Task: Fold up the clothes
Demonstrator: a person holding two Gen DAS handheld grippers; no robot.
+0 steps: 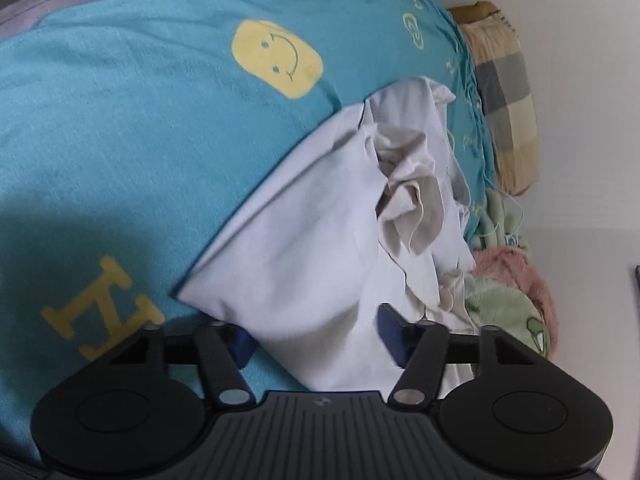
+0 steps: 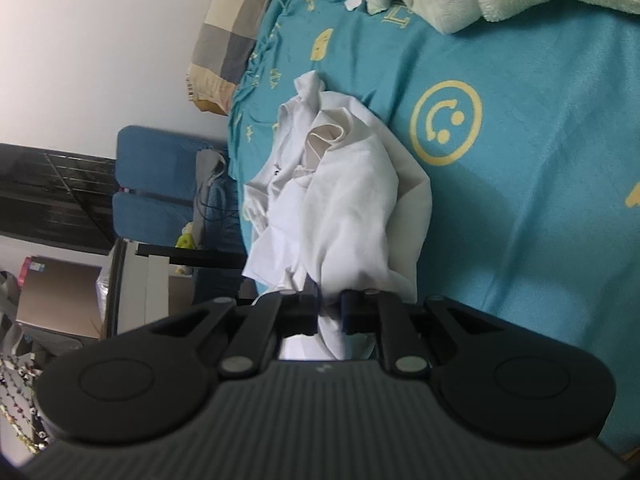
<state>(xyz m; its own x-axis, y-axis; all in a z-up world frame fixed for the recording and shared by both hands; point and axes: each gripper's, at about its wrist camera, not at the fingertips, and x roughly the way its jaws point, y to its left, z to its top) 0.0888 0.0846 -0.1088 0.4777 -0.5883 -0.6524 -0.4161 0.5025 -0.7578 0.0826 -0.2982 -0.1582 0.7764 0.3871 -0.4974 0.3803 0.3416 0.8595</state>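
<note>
The right gripper point(image 2: 329, 312) is clamped on a bunched edge of the white garment point(image 2: 340, 208): its fingers point(image 2: 308, 310) stand nearly together with a thin gather of cloth pinched between them. From that pinch the garment runs straight away from the fingers, its long axis roughly in line with them, out over the bed point(image 2: 540, 220) and ending in a crumpled heap near the bed's far edge.

The left gripper point(image 1: 318, 336) is at another corner of the same garment point(image 1: 304, 248). Its fingers point(image 1: 390, 330) are about half apart, with a smooth folded flap of cloth lying between them. Whether the pads already press on it cannot be told; there looks to be slack on both sides, so I judge this hold not yet made. From here too, the cloth runs forward and a little to the right, smooth close in, rumpled further off.

So both hands sit at the near end, and the loose, tangled part lies beyond them. The coming move likely turns on securing the left corner so the cloth can be lifted or spread evenly.

No containers show. Past the garment lie a green plush blanket point(image 1: 504, 308), a pink one point(image 1: 524, 272), and a checked pillow point(image 1: 508, 92) against the wall.
</note>
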